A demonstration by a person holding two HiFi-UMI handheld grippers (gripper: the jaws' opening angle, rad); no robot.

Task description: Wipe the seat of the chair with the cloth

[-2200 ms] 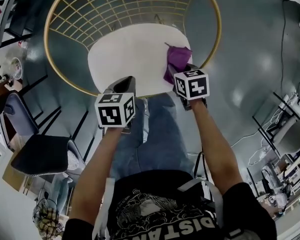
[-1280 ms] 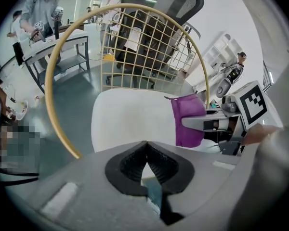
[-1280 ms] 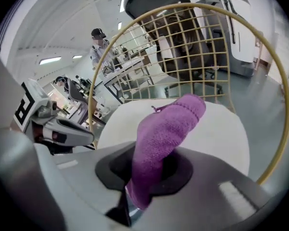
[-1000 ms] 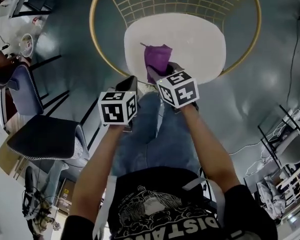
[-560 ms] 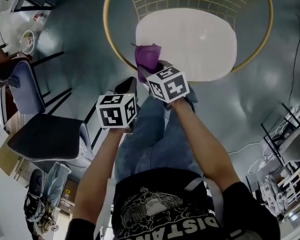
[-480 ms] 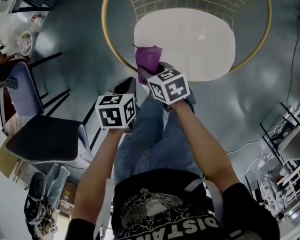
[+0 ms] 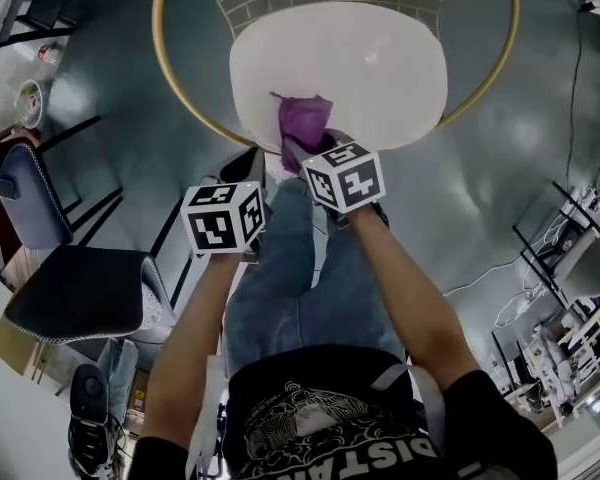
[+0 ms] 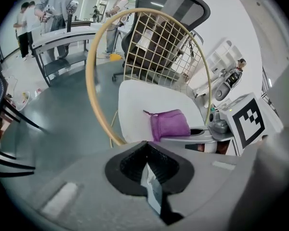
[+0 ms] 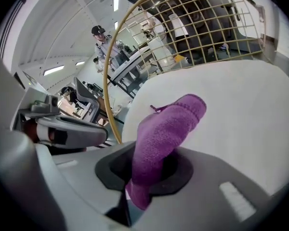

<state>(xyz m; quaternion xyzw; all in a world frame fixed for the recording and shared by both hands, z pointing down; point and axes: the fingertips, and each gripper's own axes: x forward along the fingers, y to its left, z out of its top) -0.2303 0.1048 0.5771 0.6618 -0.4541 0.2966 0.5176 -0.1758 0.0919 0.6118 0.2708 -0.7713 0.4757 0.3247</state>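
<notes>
Glossy grey flooring (image 7: 500, 168) surrounds the gold wire-framed chair (image 7: 170, 78), whose white rounded seat (image 7: 380, 58) is mostly bare. The purple knitted cloth (image 7: 302, 118) is clamped between the jaws of the right gripper (image 9: 135, 186) and is held over the seat's near-left part; contact cannot be confirmed. The left gripper (image 8: 147, 177) is closed on nothing, just off the front edge. For a sound wipe, it is judged that the cloth should be pressed flat and drawn in overlapping strokes towards the far side.
</notes>
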